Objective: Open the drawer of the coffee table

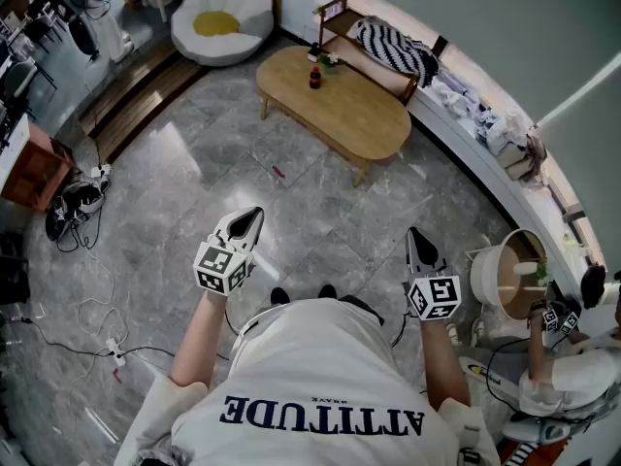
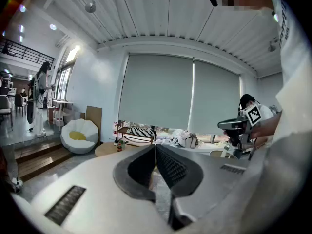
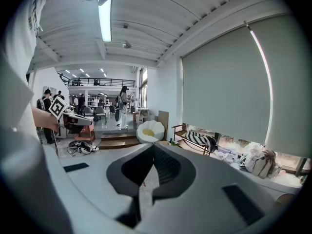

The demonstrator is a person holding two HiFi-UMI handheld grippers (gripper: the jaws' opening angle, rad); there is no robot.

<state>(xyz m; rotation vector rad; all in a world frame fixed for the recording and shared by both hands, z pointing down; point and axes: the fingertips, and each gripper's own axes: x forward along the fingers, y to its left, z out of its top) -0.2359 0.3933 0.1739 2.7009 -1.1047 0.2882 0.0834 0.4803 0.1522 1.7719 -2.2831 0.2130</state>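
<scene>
Standing in the upper middle of the head view, the coffee table (image 1: 335,105) is well apart from both tongs (its drawer doesn't show). The left gripper (image 1: 245,226) and right gripper (image 1: 419,249), lower in the frame, are pressed together and empty, probably just carried for the approach.

left tongs (image 1: 253,214): closed, empty; right tongs (image 1: 415,235): closed, empty; both held forward

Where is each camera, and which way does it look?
Head view: on the person's head, looking down at floor and coffee table; shows shirt, left gripper, right gripper.
Left gripper view: on the left gripper, looking along its shut fingers toward the window blind; shirt at right.
Right gripper view: on the right gripper, looking along its shut fingers into the room; shirt at left.
Shared: all three show the egg-shaped seat.
</scene>
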